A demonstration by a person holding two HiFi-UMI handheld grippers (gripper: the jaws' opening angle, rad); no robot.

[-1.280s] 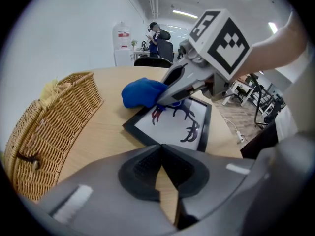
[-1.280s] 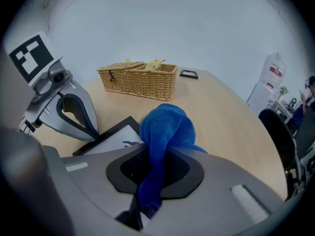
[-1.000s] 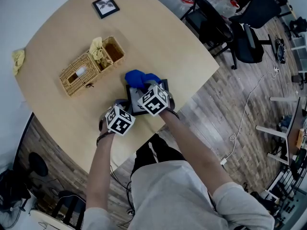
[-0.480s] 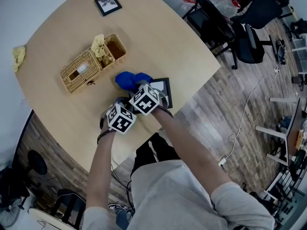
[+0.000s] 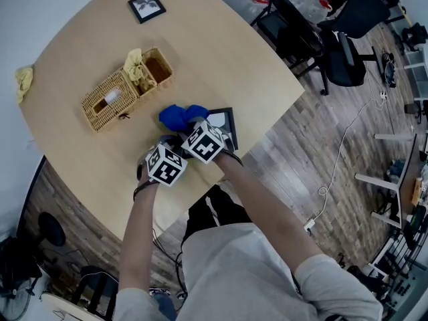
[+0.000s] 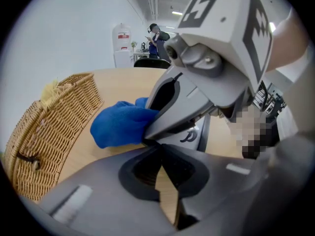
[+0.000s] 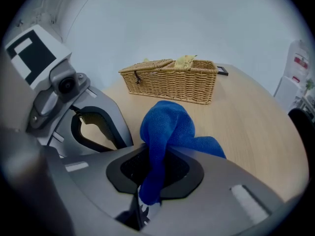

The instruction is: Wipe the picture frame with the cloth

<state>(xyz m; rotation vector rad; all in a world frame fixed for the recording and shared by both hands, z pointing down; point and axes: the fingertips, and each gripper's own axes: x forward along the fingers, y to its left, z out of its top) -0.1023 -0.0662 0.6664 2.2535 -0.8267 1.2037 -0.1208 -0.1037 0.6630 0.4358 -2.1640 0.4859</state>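
Observation:
The dark picture frame [image 5: 227, 124] lies flat near the table's front edge, partly hidden under my two grippers. My right gripper [image 7: 147, 154] is shut on the blue cloth [image 7: 166, 126]. The cloth bunches out ahead of the jaws and rests at the frame's left end on the table [image 5: 179, 115]. My left gripper [image 6: 158, 149] sits close beside the right one, on its left, with its jaws shut tip to tip and nothing seen between them. In the left gripper view the cloth [image 6: 120, 124] and a strip of the frame [image 6: 198, 132] show past the right gripper's body.
A wicker basket [image 5: 127, 87] holding a yellow cloth [image 5: 136, 64] stands just beyond the blue cloth. A small second frame [image 5: 147, 7] lies at the table's far side, and another yellow cloth [image 5: 25, 80] at its left edge. Office chairs [image 5: 338, 35] stand to the right.
My right gripper has dragged the blue cloth leftward across the frame, uncovering more of the frame's right part. The left gripper has barely moved.

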